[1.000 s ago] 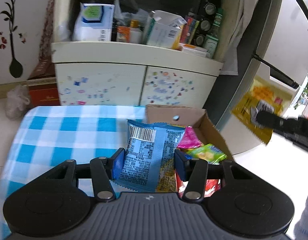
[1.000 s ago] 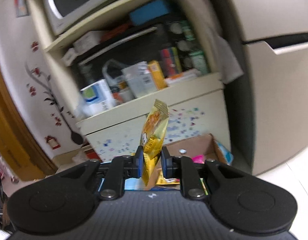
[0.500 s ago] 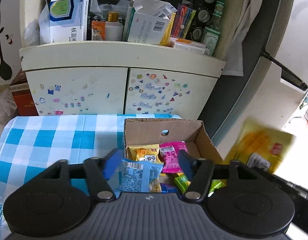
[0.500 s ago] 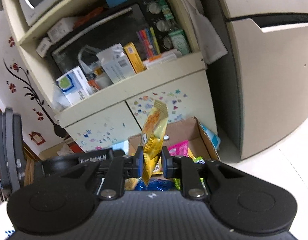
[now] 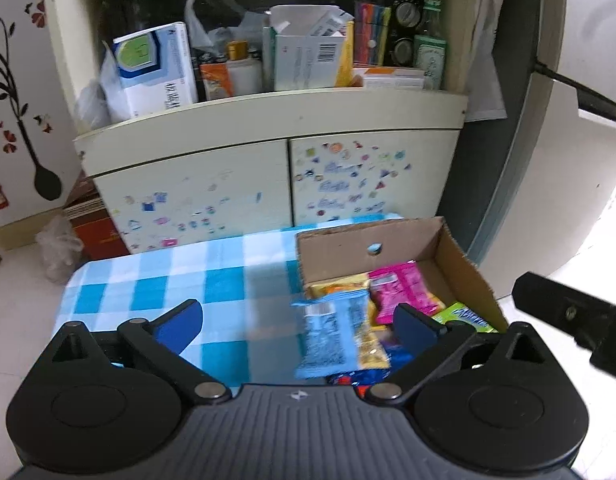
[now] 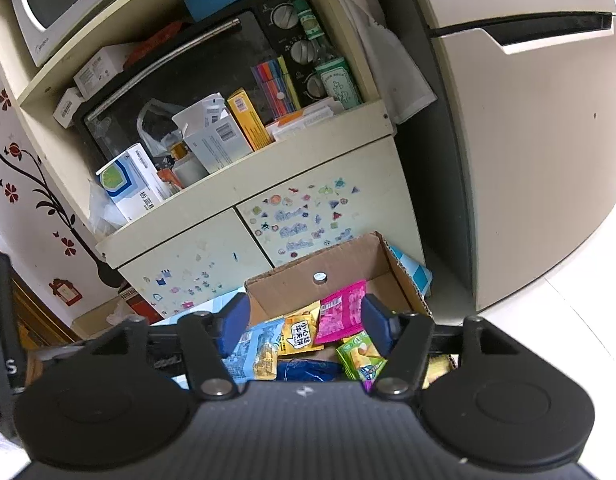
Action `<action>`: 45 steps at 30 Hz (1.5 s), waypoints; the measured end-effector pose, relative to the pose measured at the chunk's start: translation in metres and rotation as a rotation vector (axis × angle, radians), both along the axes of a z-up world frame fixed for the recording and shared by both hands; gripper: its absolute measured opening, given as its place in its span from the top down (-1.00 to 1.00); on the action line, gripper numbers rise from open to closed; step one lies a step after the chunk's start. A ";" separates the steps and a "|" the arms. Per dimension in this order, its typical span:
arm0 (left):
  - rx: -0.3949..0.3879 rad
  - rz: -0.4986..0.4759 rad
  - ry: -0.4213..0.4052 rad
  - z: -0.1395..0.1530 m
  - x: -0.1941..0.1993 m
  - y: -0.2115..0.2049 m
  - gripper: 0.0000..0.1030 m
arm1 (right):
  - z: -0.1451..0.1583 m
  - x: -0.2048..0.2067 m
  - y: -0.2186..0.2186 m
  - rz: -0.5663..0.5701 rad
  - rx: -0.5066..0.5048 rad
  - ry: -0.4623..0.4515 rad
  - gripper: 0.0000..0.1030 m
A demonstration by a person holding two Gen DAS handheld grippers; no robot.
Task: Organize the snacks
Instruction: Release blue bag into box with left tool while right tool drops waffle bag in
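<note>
Snack packets fill the open brown cardboard box (image 5: 461, 258) that sits at the far right corner of our blue-and-white checked tablecloth (image 5: 156, 292). In the left wrist view, a light blue foil packet with a barcode (image 5: 331, 336) shows blurred between the spread fingers of our left gripper (image 5: 298, 326), at the near left edge of the box; neither blue pad touches it. Those jaws have just been opening and now stand wide apart, gripping nothing. Behind the blue packet we see a yellow packet (image 5: 339, 289), a bright pink packet (image 5: 403, 294) and a green packet (image 5: 465, 316) lying in the box.

In the right wrist view, our right gripper (image 6: 304, 326) hangs over the same cardboard box (image 6: 339, 256). Its jaws have just been opening too, and they stand apart with no packet between the pads. Below them lie the light blue packet (image 6: 254, 346), a yellow packet with black characters (image 6: 300, 330), the pink packet (image 6: 343, 312), the green packet (image 6: 361, 354) and a dark blue packet (image 6: 304, 372), all loose inside the box. Another yellow packet edge (image 6: 437, 364) peeks out past the right finger; we cannot tell how it lies.

Beyond the table stands a cream cabinet with small coloured stickers on its doors (image 5: 268, 184); its shelf holds boxes and bottles in front of a black toaster oven (image 6: 188, 80). A white refrigerator (image 6: 527, 140) rises to the right. The black body of our right gripper (image 5: 571, 320) juts into the left wrist view at the right edge.
</note>
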State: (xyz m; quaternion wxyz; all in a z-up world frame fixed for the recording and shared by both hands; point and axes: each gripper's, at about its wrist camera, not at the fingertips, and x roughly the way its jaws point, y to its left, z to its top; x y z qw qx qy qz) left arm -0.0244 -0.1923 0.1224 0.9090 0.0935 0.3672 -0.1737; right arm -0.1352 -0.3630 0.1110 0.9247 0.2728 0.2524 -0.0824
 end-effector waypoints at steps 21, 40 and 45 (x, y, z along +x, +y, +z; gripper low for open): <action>0.061 0.012 0.049 -0.003 -0.006 0.016 -1.00 | -0.004 0.009 0.011 -0.041 -0.140 0.111 -0.73; 0.069 -0.007 0.146 -0.029 0.010 0.024 -1.00 | -0.019 0.023 0.033 -0.027 -0.295 0.247 -0.79; 0.081 -0.015 0.174 -0.037 0.015 0.023 -1.00 | -0.023 0.025 0.035 -0.026 -0.288 0.266 -0.79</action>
